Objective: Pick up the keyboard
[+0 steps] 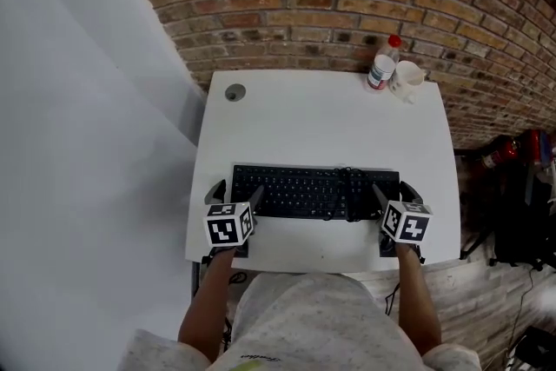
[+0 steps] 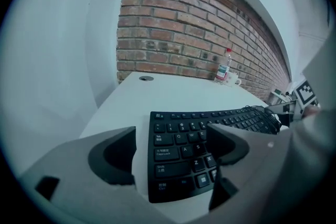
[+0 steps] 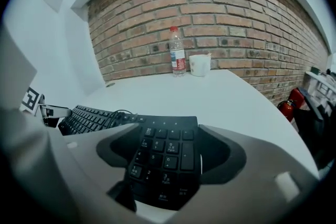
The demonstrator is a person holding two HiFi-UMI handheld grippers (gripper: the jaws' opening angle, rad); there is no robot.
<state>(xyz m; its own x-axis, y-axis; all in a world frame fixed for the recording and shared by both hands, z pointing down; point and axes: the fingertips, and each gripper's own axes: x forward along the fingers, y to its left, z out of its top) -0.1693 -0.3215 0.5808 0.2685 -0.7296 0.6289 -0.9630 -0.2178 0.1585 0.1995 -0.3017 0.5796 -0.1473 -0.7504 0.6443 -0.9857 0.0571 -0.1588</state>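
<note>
Keyboard [image 1: 314, 192] is lying flat near the lower edge of the white desk [image 1: 321, 122], in the lower middle of the head view, with its cable [image 1: 352, 185] sitting bunched on the keys right of centre. The left gripper [image 1: 236, 195] is framing its left end and the right gripper [image 1: 397, 197] its right end. Both have jaws spread wide and no pad is pressing, so nothing is being grasped yet. The step in hand looks like positioning for the grasp; next, both grippers should be clenching on the ends together and lifting evenly. A bottle [image 1: 382, 63] and cup [image 1: 407, 80] are standing at the desk's upper right.
</note>
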